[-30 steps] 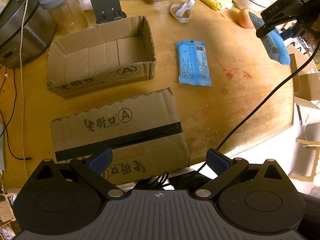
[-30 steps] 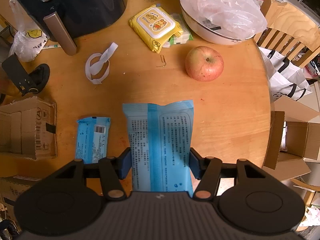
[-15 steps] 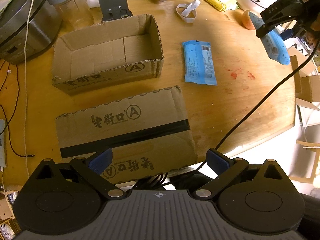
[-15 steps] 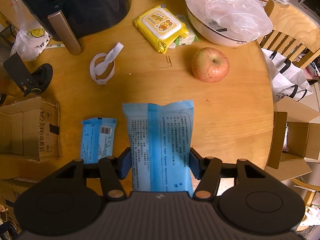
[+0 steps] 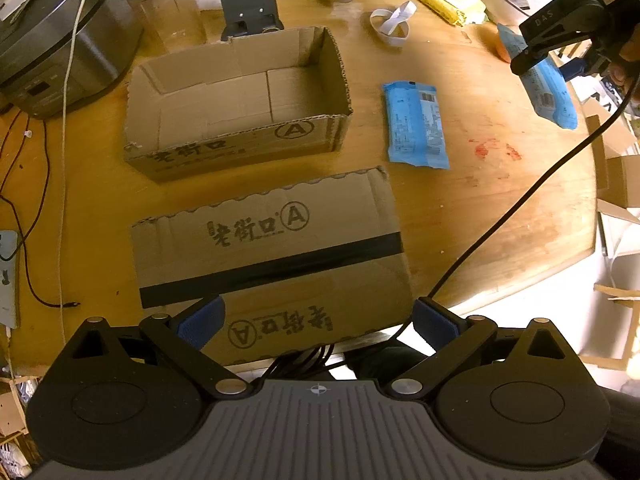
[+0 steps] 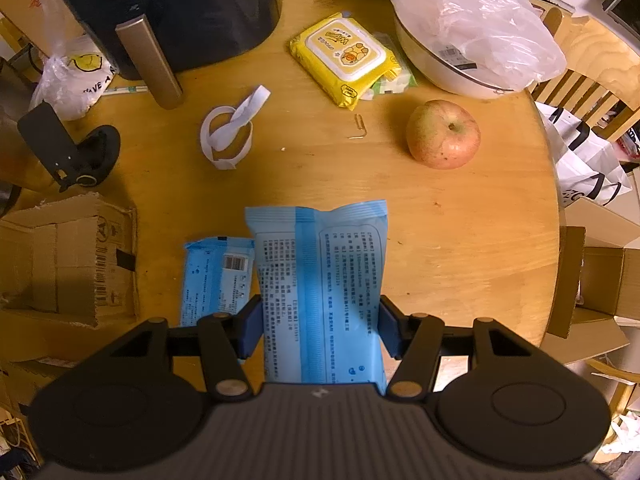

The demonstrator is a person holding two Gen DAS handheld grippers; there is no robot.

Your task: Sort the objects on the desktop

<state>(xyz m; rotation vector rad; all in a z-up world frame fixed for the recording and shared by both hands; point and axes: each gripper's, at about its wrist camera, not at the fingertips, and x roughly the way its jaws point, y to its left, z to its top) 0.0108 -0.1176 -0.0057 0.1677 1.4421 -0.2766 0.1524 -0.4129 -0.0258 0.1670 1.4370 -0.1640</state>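
Sorting looks barely begun: the open cardboard box (image 5: 236,96) holds nothing, and a second blue packet (image 5: 416,124) lies flat just right of it. The right gripper (image 6: 320,328) clamps a soft, glossy blue wipes pack (image 6: 320,280) in the air, farther right of the box. The left gripper (image 5: 316,316) hangs spread wide and empty.

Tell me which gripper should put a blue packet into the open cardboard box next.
Right. The right gripper already clamps a blue packet; the left gripper is open and holds nothing, well short of the open cardboard box.
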